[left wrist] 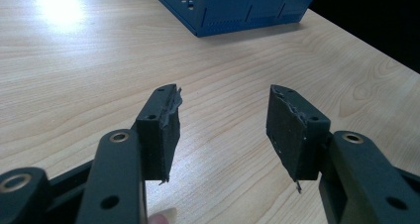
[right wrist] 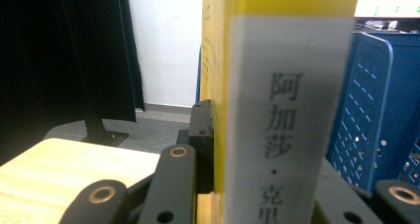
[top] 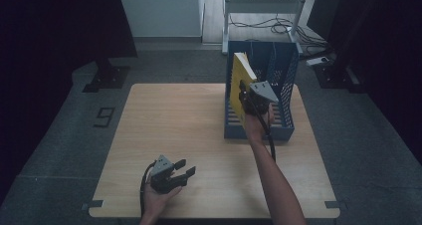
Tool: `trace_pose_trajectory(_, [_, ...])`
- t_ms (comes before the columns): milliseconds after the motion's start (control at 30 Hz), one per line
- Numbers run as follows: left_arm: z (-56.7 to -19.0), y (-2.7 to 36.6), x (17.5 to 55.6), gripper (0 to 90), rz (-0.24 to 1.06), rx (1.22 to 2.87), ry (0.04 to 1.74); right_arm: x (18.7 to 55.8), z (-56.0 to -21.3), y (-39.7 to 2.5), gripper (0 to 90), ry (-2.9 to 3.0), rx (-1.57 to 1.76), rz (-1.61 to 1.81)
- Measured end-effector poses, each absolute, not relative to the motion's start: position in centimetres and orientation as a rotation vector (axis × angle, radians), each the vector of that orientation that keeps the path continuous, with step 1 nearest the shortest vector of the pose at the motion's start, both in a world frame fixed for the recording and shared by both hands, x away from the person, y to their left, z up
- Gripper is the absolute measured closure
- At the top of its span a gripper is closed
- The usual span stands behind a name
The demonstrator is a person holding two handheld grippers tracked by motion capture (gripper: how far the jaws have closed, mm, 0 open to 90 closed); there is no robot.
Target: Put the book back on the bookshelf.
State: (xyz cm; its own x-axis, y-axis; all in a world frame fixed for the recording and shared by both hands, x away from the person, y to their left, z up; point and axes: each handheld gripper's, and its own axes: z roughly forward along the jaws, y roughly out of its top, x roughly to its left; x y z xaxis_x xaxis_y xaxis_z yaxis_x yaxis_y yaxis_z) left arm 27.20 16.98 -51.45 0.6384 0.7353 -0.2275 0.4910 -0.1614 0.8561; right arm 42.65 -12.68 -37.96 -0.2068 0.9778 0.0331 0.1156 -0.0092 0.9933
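Near the front edge of our pale wooden desk [top: 199, 135], our left gripper [top: 180, 171] rests low with its jaws wide open and nothing in them. Our right gripper [top: 245, 96] has its jaws shut tight on the spine of a yellow book with a white label [right wrist: 287, 110]. We hold the book upright, partly lowered into the left slot of the blue plastic file rack [top: 286, 80] at the far right side of the desk. We think it must still go all the way down, and then we let go.
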Motion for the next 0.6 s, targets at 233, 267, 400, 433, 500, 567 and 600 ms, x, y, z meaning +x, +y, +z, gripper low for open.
trace_pose_trajectory(233, [-51.5,17.0,27.2,46.8,0.293,1.816,0.985,43.3,-38.2,-12.6,74.7,1.44,1.219,1.312])
trace_pose_trajectory(267, [-51.5,17.0,27.2,46.8,0.293,1.816,0.985,43.3,-38.2,-12.6,74.7,1.439,1.22,1.313])
trace_pose_trajectory(400, [-51.5,17.0,27.2,46.8,0.292,1.818,0.985,43.6,-38.2,-12.5,74.7,1.435,1.222,1.31])
trace_pose_trajectory(433, [-51.5,17.0,27.2,46.8,0.291,1.819,0.985,43.7,-38.2,-12.5,74.7,1.437,1.221,1.308])
trace_pose_trajectory(500, [-51.5,17.0,27.2,46.8,0.29,1.82,0.985,43.8,-38.1,-12.5,74.7,1.435,1.221,1.307])
trace_pose_trajectory(567, [-51.5,17.0,27.2,46.8,0.291,1.825,0.984,43.9,-38.1,-12.4,74.7,1.433,1.22,1.306])
trace_pose_trajectory(600, [-51.5,17.0,27.2,46.8,0.291,1.825,0.984,44.0,-38.1,-12.4,74.7,1.433,1.22,1.304])
